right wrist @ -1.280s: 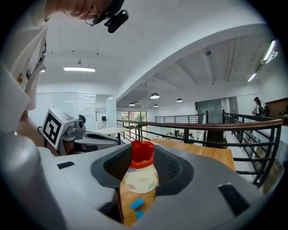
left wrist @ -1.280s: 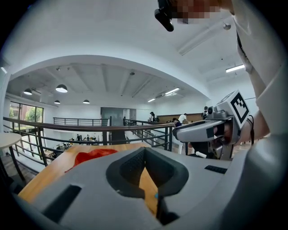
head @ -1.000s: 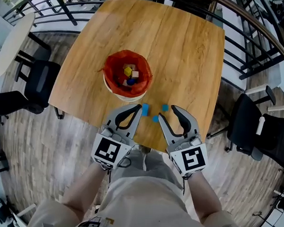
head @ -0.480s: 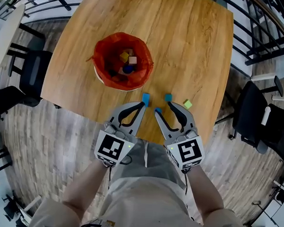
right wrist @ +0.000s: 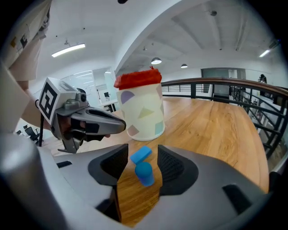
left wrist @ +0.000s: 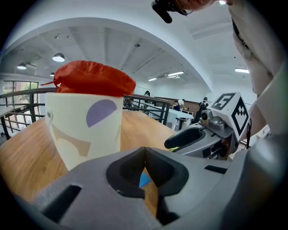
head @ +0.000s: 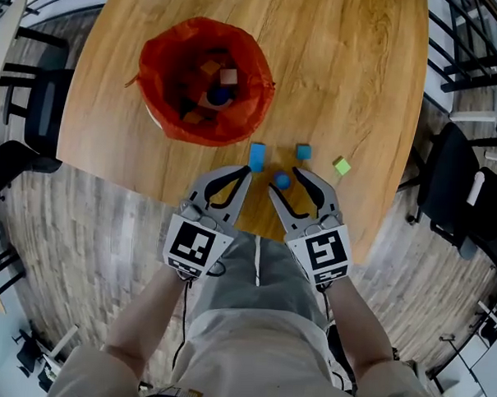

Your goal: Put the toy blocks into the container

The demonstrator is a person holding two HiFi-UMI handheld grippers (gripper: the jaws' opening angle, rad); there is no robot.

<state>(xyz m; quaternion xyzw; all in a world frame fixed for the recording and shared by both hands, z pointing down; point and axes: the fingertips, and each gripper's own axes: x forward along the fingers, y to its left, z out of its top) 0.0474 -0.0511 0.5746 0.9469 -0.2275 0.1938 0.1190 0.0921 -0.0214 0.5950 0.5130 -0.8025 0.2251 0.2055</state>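
Right gripper, jaws just opened wide, straddles the round blue block at the table near edge, pads seemingly not touching it, likely lining up a grab; left gripper closed and empty; container far-left, part-filled.

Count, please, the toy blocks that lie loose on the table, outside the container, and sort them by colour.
Blue: 3 (flat block, small cube, round-topped piece)
Green: 1 (green block)
Total: 4
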